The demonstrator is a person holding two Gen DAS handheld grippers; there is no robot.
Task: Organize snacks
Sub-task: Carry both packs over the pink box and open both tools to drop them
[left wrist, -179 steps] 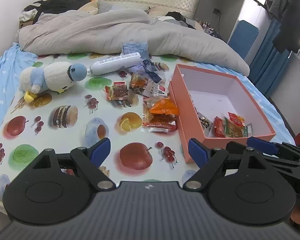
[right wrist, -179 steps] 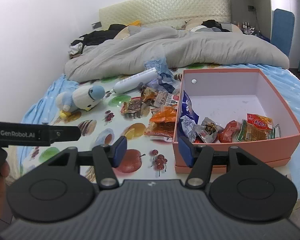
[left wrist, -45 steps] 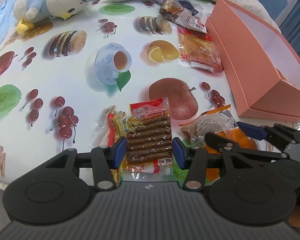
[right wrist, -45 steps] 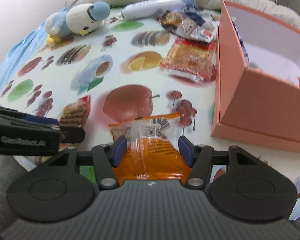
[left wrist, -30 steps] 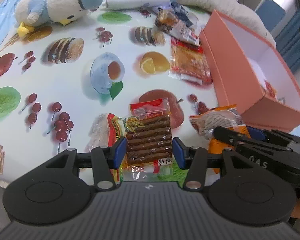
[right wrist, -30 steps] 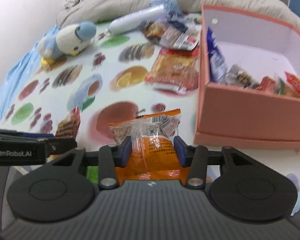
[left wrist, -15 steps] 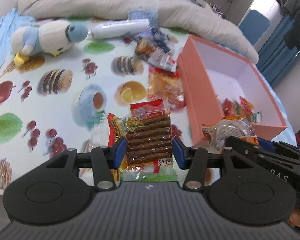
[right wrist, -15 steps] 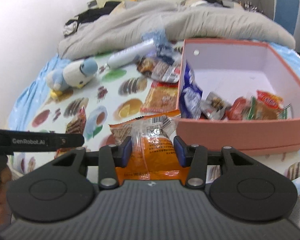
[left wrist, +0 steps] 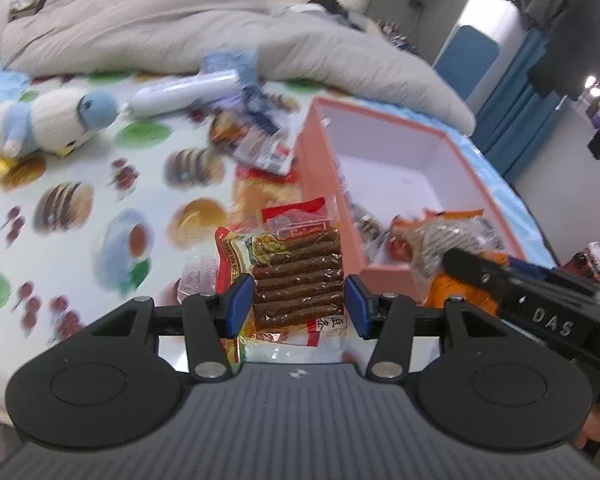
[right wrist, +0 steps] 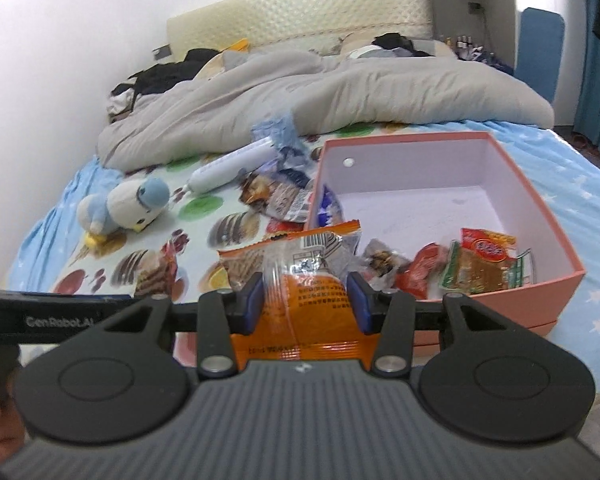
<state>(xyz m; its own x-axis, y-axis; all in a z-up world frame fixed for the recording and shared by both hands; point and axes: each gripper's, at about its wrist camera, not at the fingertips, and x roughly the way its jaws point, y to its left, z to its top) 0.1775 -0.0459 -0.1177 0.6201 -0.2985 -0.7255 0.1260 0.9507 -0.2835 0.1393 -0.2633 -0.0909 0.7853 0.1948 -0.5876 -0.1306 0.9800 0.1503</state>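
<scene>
We are in the carry step: each gripper has a snack packet in hand and both are lifted clear of the bed (right wrist: 580, 184), on the way to the pink box (right wrist: 540, 280).

The left gripper (left wrist: 299, 300) has its fingers (left wrist: 241, 298) about half open and pressed on either side of a clear packet of brown sticks (left wrist: 298, 276), which juts forward from between them. The box lies ahead and to the right of these fingers, its near corner just beyond the right fingertip.

The right gripper (right wrist: 305, 300) likewise has its fingers (right wrist: 253, 300) about half open, clamped on an orange packet (right wrist: 300, 276) whose crimped top stands up past the tips. Straight ahead and a little right of them is the open box, with several wrapped snacks (right wrist: 476, 268) already lying along its near wall.

As we judge it, the next move calls for bringing each packet forward over the box rim, lowering it into the free floor behind the snacks already there, and only then spreading the fingers. The two grippers are close together, so we would go in one after the other rather than crowd the near corner.

Both hands point forward and downward at the bed, the left more steeply; the right gripper's body shows at the right edge of the left view. More loose packets (right wrist: 280, 196) remain on the bed beyond the left fingertip, just beside the box's left wall.
</scene>
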